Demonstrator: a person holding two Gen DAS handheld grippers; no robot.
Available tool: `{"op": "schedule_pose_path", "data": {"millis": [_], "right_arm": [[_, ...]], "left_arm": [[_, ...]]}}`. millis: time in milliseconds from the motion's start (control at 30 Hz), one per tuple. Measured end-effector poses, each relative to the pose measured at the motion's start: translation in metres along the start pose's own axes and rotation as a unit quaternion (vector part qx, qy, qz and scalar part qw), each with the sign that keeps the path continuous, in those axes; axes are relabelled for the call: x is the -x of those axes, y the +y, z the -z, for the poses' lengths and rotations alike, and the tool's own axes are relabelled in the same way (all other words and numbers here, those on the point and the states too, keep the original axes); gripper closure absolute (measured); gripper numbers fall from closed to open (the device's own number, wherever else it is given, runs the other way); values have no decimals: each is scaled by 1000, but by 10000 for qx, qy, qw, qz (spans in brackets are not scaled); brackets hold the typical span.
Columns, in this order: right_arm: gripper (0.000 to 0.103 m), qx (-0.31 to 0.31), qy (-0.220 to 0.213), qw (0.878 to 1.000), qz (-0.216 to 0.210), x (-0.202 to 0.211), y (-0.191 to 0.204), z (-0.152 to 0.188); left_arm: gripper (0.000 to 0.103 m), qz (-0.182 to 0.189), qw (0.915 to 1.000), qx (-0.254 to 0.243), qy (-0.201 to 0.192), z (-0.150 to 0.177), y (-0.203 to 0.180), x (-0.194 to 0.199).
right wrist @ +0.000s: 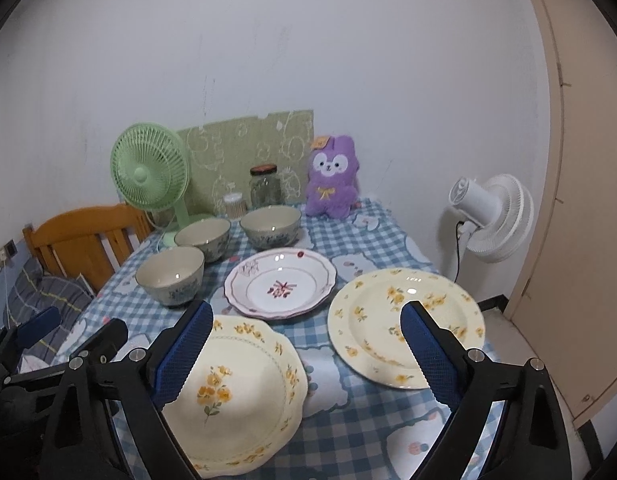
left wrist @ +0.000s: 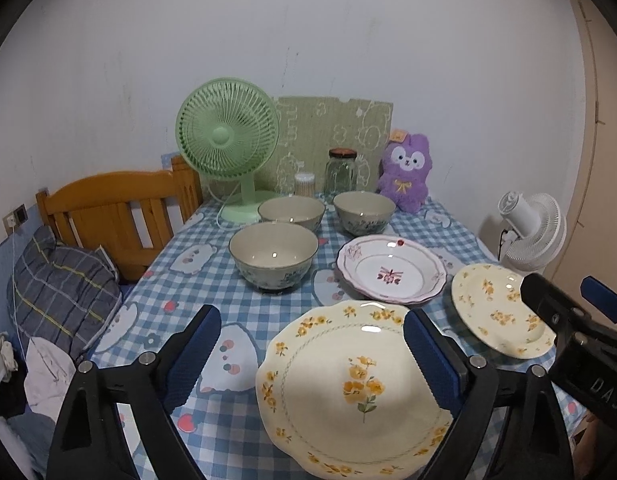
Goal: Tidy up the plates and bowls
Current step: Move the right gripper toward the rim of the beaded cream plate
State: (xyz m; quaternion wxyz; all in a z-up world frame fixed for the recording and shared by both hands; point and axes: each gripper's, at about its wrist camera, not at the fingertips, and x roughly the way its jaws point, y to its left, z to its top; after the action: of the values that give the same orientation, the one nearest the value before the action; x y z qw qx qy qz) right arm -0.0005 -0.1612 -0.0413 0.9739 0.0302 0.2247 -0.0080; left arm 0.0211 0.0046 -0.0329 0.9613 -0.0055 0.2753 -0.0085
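Note:
Three grey-green bowls [left wrist: 273, 254] [left wrist: 291, 211] [left wrist: 364, 211] stand on the checked tablecloth [left wrist: 180, 292]. A pink-rimmed plate [left wrist: 392, 270] lies at mid table, a large scalloped yellow-flower plate [left wrist: 344, 388] at the front and a round yellow-flower plate [left wrist: 500, 312] at the right. My left gripper [left wrist: 312, 320] is open and empty above the scalloped plate's left part. My right gripper [right wrist: 306, 316] is open and empty, between the scalloped plate [right wrist: 236, 392] and the round plate [right wrist: 404, 320], above the cloth.
A green fan [left wrist: 228, 136], a cotton-swab tub [left wrist: 304, 182], a glass jar [left wrist: 341, 172] and a purple plush [left wrist: 406, 172] stand along the back wall. A white fan [right wrist: 492, 220] stands right of the table. A wooden bed frame [left wrist: 120, 208] and pillow [left wrist: 64, 280] lie left.

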Motion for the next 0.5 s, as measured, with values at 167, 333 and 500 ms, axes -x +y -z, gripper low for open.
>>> {"op": "schedule_pose_path", "data": {"millis": [167,333,500], "right_arm": [[10,122,261,9996,-35,-17,8,12],[13,92,541,9985,-80,-38,11,22],[15,92,834,9964,-100,-57,14,34]], "left_arm": [[13,30,9998,77,194,5,5,-14],[17,-136,9994,-163,278,15,3,-27],[17,-106,9983,-134,549,22,8,-42]]}}
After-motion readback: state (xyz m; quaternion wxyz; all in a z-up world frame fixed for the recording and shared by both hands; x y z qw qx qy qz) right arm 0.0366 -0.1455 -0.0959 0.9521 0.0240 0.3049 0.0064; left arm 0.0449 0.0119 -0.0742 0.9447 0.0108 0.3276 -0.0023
